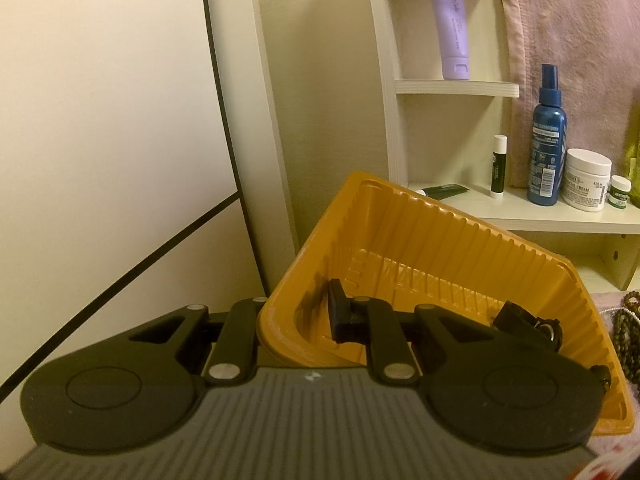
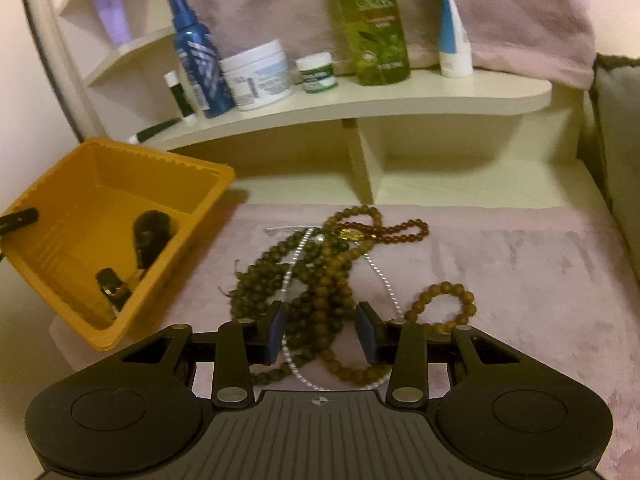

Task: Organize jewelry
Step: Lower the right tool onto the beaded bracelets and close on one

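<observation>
The left claw (image 1: 298, 320) is closed on the near-left wall of the orange tray (image 1: 460, 240), one pad inside and the other outside, holding the tray tilted above the pink cloth (image 2: 520, 264). Two dark items (image 2: 148, 236) lie in the tray's lower corner; what they are is unclear.

The right claw (image 2: 325, 330) hangs over the tangled pile of bead strands (image 2: 320, 280) on the cloth, its jaws half open with brown beads between them. The pads are not pressing on the beads.

A small bead bracelet (image 2: 444, 308) lies just right of the pile. Bottles and jars stand on the shelf (image 2: 400, 100) behind.
</observation>
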